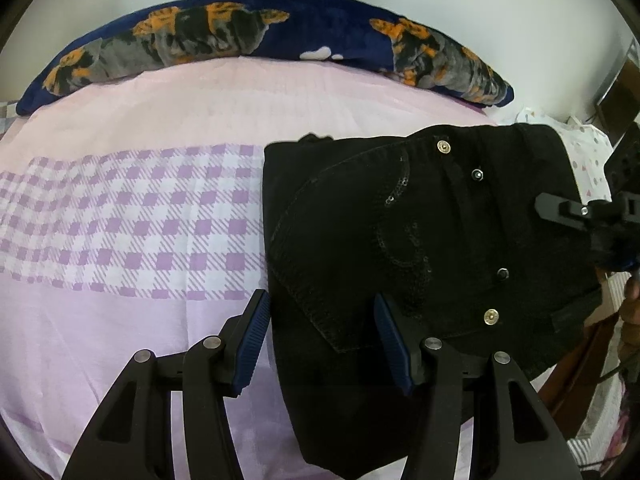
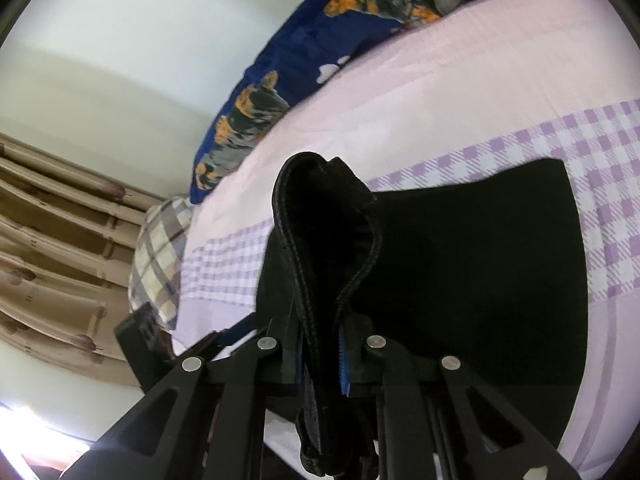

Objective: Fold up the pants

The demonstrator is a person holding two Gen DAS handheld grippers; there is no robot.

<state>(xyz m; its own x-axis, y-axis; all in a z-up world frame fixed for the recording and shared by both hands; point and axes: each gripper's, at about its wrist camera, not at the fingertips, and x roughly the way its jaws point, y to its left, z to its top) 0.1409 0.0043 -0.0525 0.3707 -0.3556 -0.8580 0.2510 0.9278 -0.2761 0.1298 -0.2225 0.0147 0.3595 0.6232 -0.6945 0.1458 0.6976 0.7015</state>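
While right claw (image 2: 322,356) pinches raised pants (image 1: 400,240) edge, pants lie on bed (image 1: 140,240), right side. Left claw (image 1: 320,340) spread wide, empty, just over near-left edge of pants; closer for next grab.

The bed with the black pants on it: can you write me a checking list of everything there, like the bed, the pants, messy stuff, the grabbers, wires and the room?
Surface: bed sheet, pink with a purple-and-white checked band.
Job's things: black pants, partly folded on the sheet, back pocket and metal rivets facing up; one seamed edge lifted off the bed.
Clutter: blue blanket with orange and grey print along the far edge; plaid pillow at one end.
Grippers: left gripper open, above the pants' near edge, holding nothing; right gripper shut on the pants' seamed edge.
Cables: a dark cord beside the person's hand, hard to make out.
Surroundings: white wall; beige curtain.
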